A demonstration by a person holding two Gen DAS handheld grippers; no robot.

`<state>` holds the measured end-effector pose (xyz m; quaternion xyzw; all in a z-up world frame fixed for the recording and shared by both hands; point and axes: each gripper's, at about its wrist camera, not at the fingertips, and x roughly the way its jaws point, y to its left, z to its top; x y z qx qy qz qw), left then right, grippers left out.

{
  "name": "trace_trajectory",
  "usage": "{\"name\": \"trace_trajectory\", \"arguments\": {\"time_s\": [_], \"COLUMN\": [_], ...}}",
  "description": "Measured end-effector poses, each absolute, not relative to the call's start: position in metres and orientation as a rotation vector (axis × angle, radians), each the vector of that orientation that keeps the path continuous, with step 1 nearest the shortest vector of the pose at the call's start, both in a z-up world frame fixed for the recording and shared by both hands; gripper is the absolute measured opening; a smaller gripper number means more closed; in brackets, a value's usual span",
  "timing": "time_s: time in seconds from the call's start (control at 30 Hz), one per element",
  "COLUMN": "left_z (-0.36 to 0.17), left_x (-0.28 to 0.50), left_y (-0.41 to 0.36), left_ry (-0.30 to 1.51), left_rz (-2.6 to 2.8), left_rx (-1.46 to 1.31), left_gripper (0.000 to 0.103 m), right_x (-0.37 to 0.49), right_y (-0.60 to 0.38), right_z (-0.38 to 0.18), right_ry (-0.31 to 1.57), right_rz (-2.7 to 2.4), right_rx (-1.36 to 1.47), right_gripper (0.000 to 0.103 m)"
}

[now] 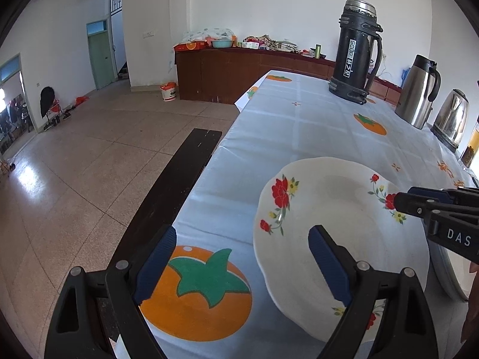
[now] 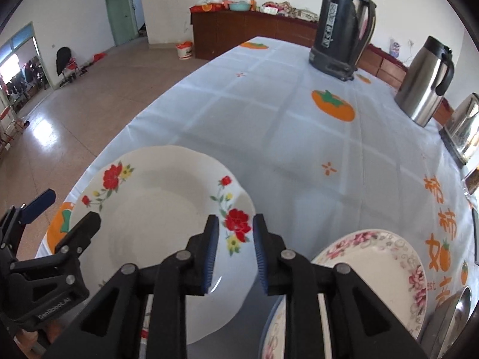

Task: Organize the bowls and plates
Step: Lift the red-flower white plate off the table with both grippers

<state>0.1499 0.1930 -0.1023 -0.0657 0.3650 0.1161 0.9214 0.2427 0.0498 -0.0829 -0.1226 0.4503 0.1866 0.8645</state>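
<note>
Blue-padded fingers of the right gripper point(image 2: 233, 257) straddle the near right rim of the red-flowered plate point(image 2: 155, 218), one pad over the plate's inside, the other outside the rim; a narrow gap remains and no pad presses the rim, so the tool grasps nothing. Left gripper point(image 1: 242, 264) hangs released, jaws spread wide, its right pad over the same plate's left half, its left pad over an orange fruit print on the tablecloth point(image 1: 299, 125). Just right of the red-flowered plate lies a pink-flowered plate point(image 2: 380, 266). Beyond the red-flowered plate, well apart, stand a black flask point(image 2: 341, 27), a steel jug point(image 2: 425, 83) and a kettle point(image 1: 452, 118)
</note>
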Motion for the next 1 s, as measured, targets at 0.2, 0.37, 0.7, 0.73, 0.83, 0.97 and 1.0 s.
{"name": "trace_trajectory", "arguments": {"time_s": [0.2,0.37,0.7,0.73,0.83,0.97,1.0], "left_z": [-0.104,-0.105,-0.108,-0.109,-0.11,-0.11,-0.109], "left_x": [0.152,0.153,0.152,0.151,0.152,0.151,0.151], "left_y": [0.194,0.192,0.19,0.19,0.189,0.191,0.191], "left_ry": [0.759,0.773,0.791,0.792,0.797,0.797,0.797], "left_rz": [0.225,0.213,0.179,0.182,0.186,0.201,0.208], "left_rx": [-0.141,-0.136,-0.136,-0.139,-0.135,-0.143,-0.143], "left_gripper": [0.092,0.092,0.055,0.052,0.037,0.033,0.031], "right_x": [0.246,0.235,0.198,0.194,0.187,0.181,0.179], "right_y": [0.046,0.039,0.035,0.033,0.03,0.03,0.03], "right_z": [-0.087,-0.092,-0.102,-0.103,-0.104,-0.106,-0.106], "right_ry": [0.99,1.016,0.962,0.947,0.913,0.857,0.842], "right_rz": [0.392,0.41,0.468,0.474,0.495,0.505,0.507], "right_rx": [-0.239,-0.204,-0.159,-0.151,-0.122,-0.127,-0.13], "right_gripper": [0.026,0.026,0.028,0.027,0.027,0.027,0.027]}}
